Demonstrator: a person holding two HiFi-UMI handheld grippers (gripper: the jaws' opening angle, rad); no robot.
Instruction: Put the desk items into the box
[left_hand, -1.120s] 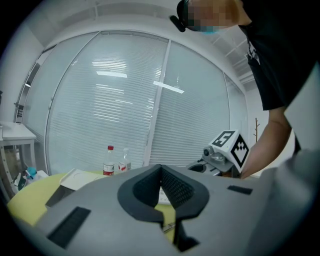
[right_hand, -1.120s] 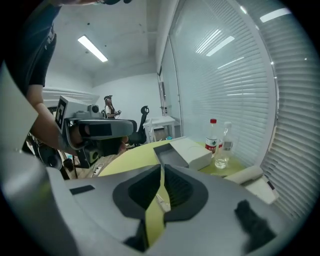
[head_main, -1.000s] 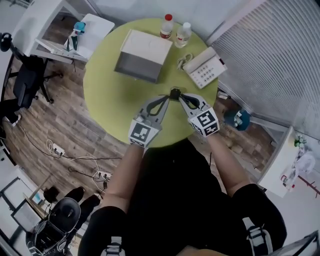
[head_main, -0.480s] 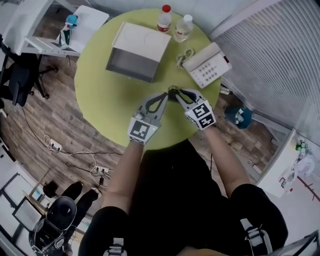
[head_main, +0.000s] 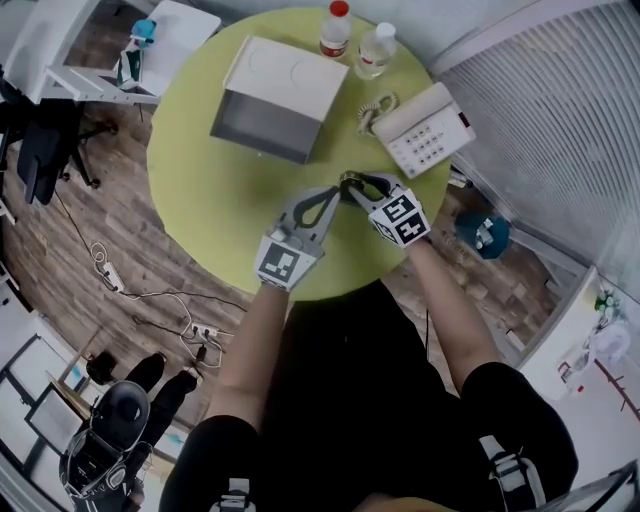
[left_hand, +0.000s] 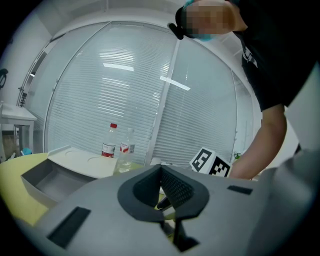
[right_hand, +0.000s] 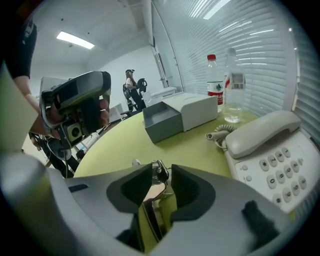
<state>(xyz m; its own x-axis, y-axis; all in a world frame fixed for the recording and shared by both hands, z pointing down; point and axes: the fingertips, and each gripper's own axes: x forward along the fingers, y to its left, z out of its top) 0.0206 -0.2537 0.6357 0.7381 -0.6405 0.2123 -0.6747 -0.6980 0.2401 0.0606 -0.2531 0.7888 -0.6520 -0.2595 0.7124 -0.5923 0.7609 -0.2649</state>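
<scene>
Right hand-held gripper (head_main: 350, 186) just opened, metal clip (right_hand: 159, 171) between jaws; left hand-held gripper (head_main: 335, 193) jaws together. Box (head_main: 275, 100), phone (head_main: 428, 128), bottles (head_main: 335, 30) top of frame on bench (head_main: 200, 190).

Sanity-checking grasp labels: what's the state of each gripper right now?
Left gripper: closed, nothing visibly held.
Right gripper: open, jaws just opening; small metal item between them, not gripped.

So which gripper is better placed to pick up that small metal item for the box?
Probably the right. The right gripper has just opened its jaws, and they stand apart with the small metal item between them. The left gripper has its jaws together, off to one side.
</scene>
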